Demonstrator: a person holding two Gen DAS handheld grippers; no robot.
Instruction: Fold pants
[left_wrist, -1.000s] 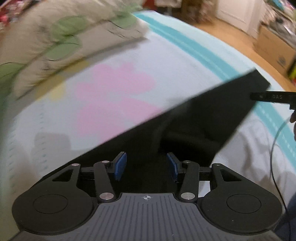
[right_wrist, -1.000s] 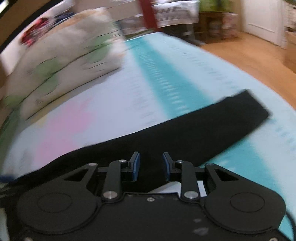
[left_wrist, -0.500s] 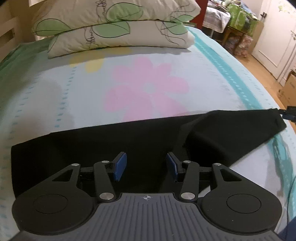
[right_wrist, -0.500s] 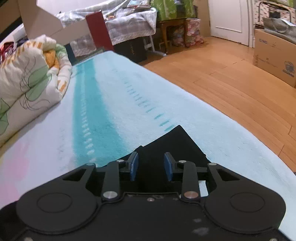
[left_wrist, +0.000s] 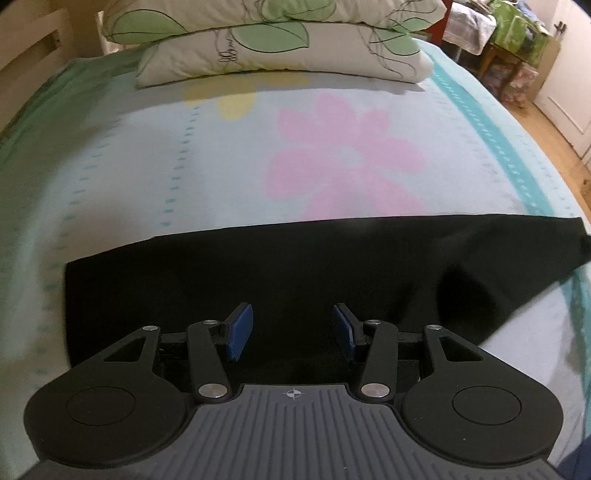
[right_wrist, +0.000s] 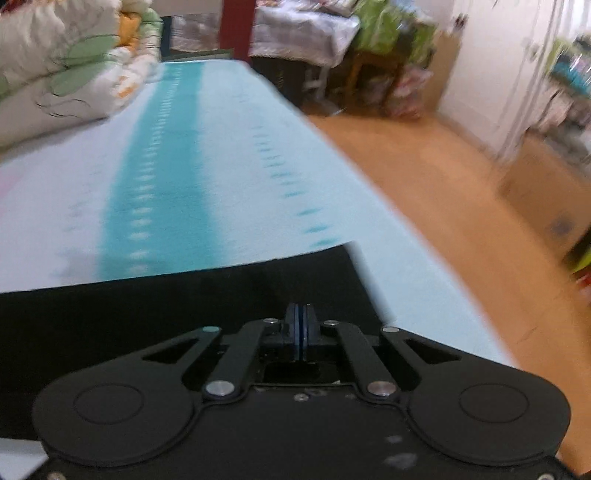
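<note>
Left wrist view: black pants (left_wrist: 295, 273) lie stretched across the bed (left_wrist: 147, 166) (pillows (left_wrist: 280, 40) beyond), the left hand-held gripper (left_wrist: 292, 332) spread above them, gripping nothing. Right wrist view, blurred: the right hand-held gripper (right_wrist: 300, 328), pads pressed together, sits over the pants' end by the bed's edge; whether cloth is pinched cannot be told.
</note>
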